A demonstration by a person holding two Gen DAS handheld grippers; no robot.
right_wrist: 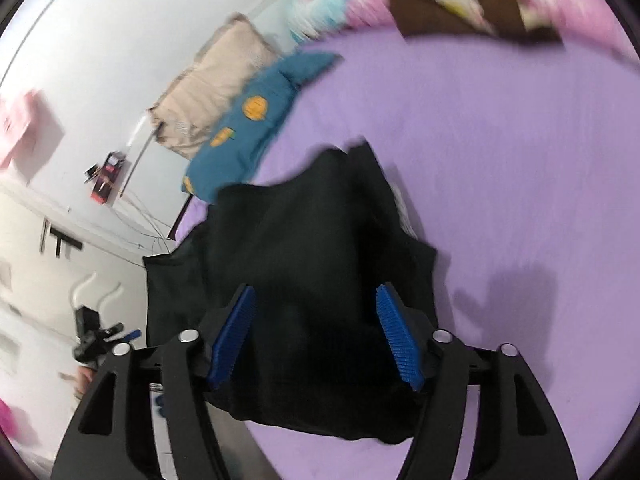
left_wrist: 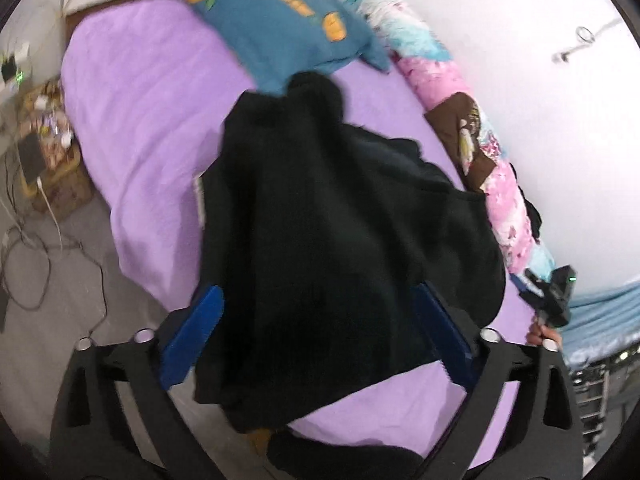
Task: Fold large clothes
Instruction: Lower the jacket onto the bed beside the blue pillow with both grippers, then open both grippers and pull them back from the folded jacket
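A large black garment (left_wrist: 340,220) lies bunched on the purple bed sheet (left_wrist: 140,100), and its near edge hangs over the bed's front. My left gripper (left_wrist: 320,320) stands wide open, with a blue pad on each side of the garment's near part and neither pressing on it. In the right wrist view the same garment (right_wrist: 304,248) fills the gap of my right gripper (right_wrist: 316,320), which is also open, its blue pads apart from the cloth. The right gripper (left_wrist: 552,296) shows at the bed's right edge with a hand below it. The picture is blurred.
A blue pillow (left_wrist: 272,24) with orange prints lies at the head of the bed, a beige pillow (right_wrist: 212,88) behind it. A pink patchwork quilt (left_wrist: 440,80) runs along the white wall. Left of the bed are a cluttered low stand (left_wrist: 44,132) and cables on the floor (left_wrist: 32,240).
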